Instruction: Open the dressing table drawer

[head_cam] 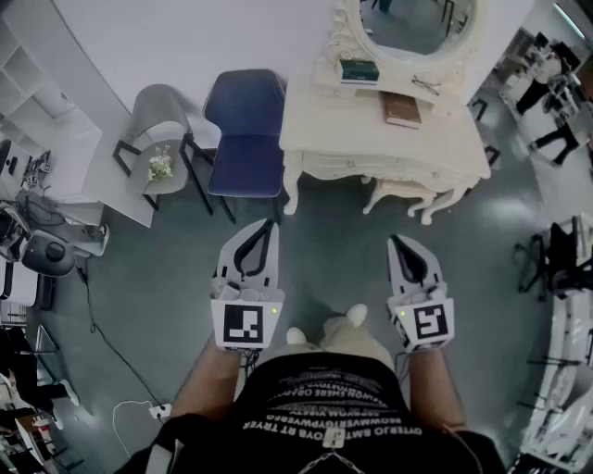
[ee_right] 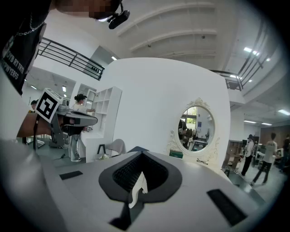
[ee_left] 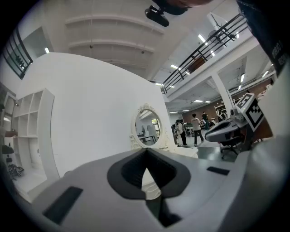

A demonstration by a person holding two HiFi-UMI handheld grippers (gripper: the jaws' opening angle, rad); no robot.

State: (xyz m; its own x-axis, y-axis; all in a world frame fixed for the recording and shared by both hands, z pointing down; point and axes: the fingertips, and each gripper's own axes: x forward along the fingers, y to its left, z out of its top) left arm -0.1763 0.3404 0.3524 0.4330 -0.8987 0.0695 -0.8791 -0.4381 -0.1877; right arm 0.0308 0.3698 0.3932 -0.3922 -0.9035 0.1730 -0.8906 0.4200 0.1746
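The cream dressing table (head_cam: 345, 130) stands ahead against the white wall, with its oval mirror (head_cam: 417, 23) behind it. Its carved front rail (head_cam: 371, 169) faces me; nothing sticks out from it. My left gripper (head_cam: 269, 225) and right gripper (head_cam: 394, 241) are held side by side over the floor, well short of the table, both shut and empty. In the left gripper view the left gripper (ee_left: 146, 149) points level toward the mirror (ee_left: 147, 127). From the right gripper view, the right gripper (ee_right: 142, 154) aims left of the mirror (ee_right: 195, 127).
On the tabletop lie a green box (head_cam: 359, 69), a brown book (head_cam: 401, 109) and glasses (head_cam: 426, 85). A cream stool (head_cam: 398, 194) sits under the table. A blue chair (head_cam: 246, 130) and a grey chair (head_cam: 162, 120) stand to its left. Cables cross the floor at left.
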